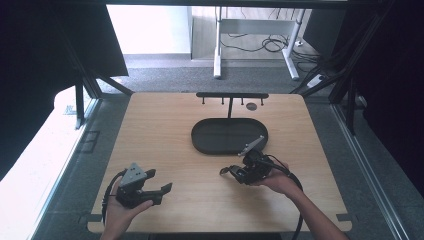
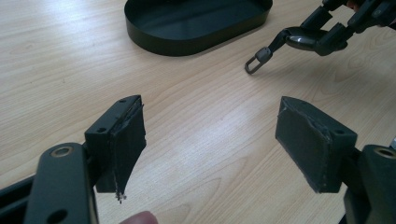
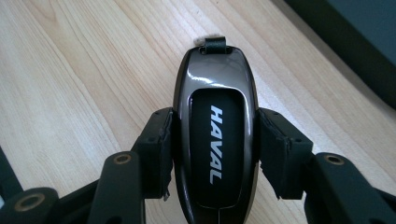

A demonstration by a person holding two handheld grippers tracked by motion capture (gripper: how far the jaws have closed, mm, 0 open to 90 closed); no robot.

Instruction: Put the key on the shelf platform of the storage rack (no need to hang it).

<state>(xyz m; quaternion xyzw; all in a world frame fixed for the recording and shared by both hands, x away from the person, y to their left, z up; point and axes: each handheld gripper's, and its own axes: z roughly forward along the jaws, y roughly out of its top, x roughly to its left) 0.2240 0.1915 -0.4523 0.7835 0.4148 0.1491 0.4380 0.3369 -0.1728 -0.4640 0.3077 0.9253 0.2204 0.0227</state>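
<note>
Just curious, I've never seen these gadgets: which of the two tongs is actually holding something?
The right tongs, beside the black tray: shut on a dark Haval car key. The left tongs gape open over bare table.

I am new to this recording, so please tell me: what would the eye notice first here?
The glossy HAVAL car key, clamped between the pads of the right hand-held gripper just above the wooden table. Behind it lies a black oval tray, empty, at the table's middle. The left hand-held gripper is open, holding nothing.

A light wooden table (image 1: 165, 130) carries a black oval tray (image 1: 229, 136); behind it stands a black hook rack (image 1: 232, 96) (T-shaped).
</note>
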